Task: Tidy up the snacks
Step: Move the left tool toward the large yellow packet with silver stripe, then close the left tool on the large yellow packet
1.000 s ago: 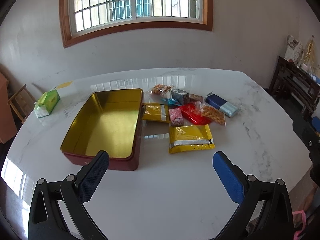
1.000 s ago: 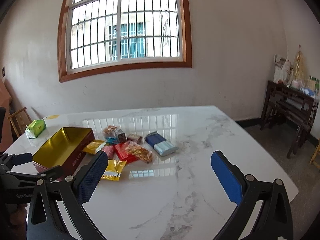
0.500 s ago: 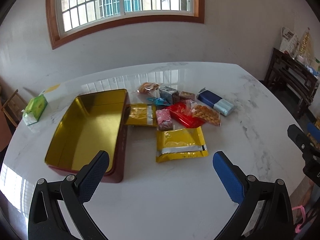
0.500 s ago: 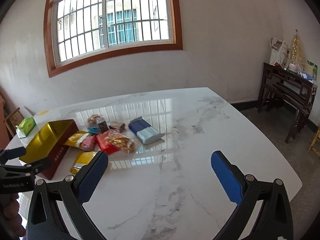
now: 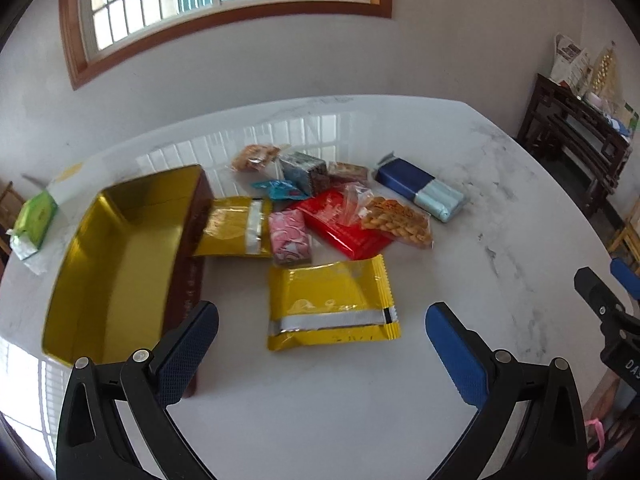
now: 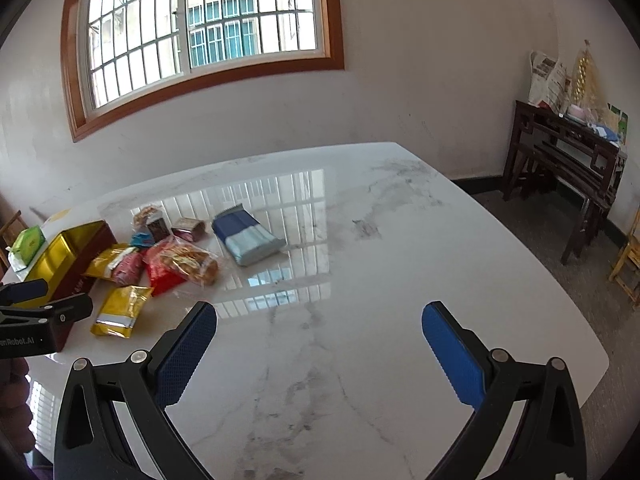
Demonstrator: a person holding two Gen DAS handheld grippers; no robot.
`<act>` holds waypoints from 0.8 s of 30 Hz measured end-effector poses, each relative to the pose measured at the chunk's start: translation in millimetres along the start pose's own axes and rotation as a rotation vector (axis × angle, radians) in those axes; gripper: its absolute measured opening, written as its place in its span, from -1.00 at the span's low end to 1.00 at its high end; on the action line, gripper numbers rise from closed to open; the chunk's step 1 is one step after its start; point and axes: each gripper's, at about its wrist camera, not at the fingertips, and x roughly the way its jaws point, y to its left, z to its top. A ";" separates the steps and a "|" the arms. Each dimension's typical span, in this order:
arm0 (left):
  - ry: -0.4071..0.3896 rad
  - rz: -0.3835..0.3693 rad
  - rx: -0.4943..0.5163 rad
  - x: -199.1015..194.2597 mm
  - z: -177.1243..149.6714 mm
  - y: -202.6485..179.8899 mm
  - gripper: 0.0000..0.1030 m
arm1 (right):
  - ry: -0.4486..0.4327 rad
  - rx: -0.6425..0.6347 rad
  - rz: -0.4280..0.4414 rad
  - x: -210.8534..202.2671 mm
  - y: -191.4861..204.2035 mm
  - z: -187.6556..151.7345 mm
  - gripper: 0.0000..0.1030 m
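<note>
Yellow packet straight ahead of the left gripper

The left gripper (image 5: 322, 346) is held wide open and empty over the table (image 5: 460, 152), and the yellow packet (image 5: 332, 304) is seen at 12 o'clock from it, its long axis lying across the gap. The open tin (image 5: 116, 264) lies at 10 o'clock. The right gripper (image 6: 319, 346) (also wide open, nothing held) is well apart from the snacks, so the left one is judged nearer.

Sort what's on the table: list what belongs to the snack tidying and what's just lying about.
Belongs:
gold tin
yellow packet
pink packet
red packet
blue packet

Lying about:
green tissue pack
dark side table
</note>
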 end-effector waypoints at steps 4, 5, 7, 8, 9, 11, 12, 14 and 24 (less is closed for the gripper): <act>0.019 0.008 0.008 13.6 4.6 -2.7 1.00 | 0.019 0.006 0.000 9.5 -3.0 -2.4 0.99; 0.022 0.011 0.012 16.5 5.5 -3.6 1.00 | 0.024 0.006 -0.001 11.6 -3.4 -2.8 0.99; 0.032 0.016 0.016 22.7 7.1 -4.8 0.99 | 0.032 0.004 0.000 16.1 -3.5 -4.0 0.99; 0.038 0.016 0.016 25.7 7.8 -4.9 1.00 | 0.036 0.005 0.001 18.2 -3.6 -4.0 0.99; 0.044 0.016 0.017 29.0 8.1 -5.1 0.99 | 0.039 0.004 0.002 20.9 -2.9 -4.3 0.99; 0.057 0.014 0.021 34.8 9.2 -4.9 0.99 | 0.045 0.003 0.002 23.8 -3.0 -5.5 0.99; 0.062 0.014 0.022 37.8 9.6 -4.7 0.99 | 0.049 0.002 0.002 25.6 -3.0 -5.9 0.99; 0.071 0.016 0.033 43.9 11.0 -5.9 0.99 | 0.053 0.003 0.002 28.6 -3.2 -7.0 0.99; 0.117 -0.015 0.044 70.0 13.2 -8.4 0.99 | 0.078 0.011 -0.001 41.5 -5.7 -10.7 0.99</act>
